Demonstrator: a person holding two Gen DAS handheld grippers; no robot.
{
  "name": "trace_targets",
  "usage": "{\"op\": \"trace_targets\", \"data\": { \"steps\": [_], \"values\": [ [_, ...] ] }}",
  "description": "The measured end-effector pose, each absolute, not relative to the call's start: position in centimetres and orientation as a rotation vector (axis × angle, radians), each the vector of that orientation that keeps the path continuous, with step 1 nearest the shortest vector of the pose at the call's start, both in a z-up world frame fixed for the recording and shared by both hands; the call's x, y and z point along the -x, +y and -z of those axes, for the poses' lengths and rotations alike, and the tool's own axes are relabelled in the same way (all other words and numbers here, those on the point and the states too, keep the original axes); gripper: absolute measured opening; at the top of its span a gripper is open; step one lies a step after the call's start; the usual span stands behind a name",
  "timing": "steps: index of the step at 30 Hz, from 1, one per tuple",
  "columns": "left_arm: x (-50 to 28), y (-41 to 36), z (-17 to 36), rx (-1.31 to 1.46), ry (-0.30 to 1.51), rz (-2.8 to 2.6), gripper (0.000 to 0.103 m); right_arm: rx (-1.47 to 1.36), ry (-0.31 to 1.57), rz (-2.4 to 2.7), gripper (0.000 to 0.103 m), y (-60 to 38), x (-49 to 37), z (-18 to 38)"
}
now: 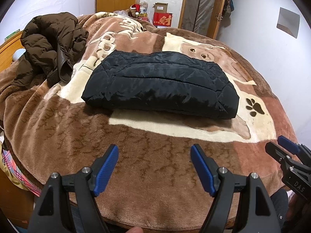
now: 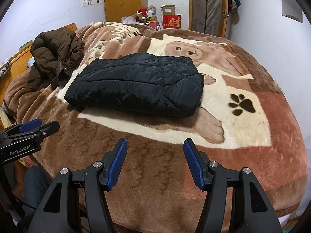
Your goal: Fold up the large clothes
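A black quilted jacket (image 1: 161, 83) (image 2: 136, 85) lies folded into a flat rectangle in the middle of the bed. A brown puffer coat (image 1: 52, 46) (image 2: 56, 52) lies crumpled at the far left. My left gripper (image 1: 154, 151) hovers open over the blanket near the bed's front edge, well short of the black jacket, nothing between its blue pads. My right gripper (image 2: 155, 145) is open too, at the same near edge, with nothing in it. Each gripper shows at the side of the other's view: the right gripper (image 1: 279, 147) and the left gripper (image 2: 38, 126).
A brown and cream plush blanket (image 1: 175, 174) (image 2: 252, 136) with a dog and paw print covers the bed. Boxes (image 2: 171, 21) and a wooden wardrobe (image 2: 122, 0) stand behind the bed, a door (image 2: 208, 7) at the back right. A person's leg (image 2: 33, 186) is at the lower left.
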State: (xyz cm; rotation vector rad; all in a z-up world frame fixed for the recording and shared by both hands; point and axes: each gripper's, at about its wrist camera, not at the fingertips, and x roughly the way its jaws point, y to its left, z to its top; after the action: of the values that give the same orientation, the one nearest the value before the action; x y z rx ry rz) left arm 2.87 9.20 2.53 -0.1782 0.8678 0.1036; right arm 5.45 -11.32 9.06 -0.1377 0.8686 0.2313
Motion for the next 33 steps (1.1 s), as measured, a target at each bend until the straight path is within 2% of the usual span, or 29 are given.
{"op": "trace_targets", "data": {
  "steps": [33],
  "values": [
    [-3.02, 9.22, -2.24, 0.182, 0.877, -0.101, 0.078, 0.143, 0.874, -0.235, 0.060, -11.19, -5.26, -9.11]
  ]
}}
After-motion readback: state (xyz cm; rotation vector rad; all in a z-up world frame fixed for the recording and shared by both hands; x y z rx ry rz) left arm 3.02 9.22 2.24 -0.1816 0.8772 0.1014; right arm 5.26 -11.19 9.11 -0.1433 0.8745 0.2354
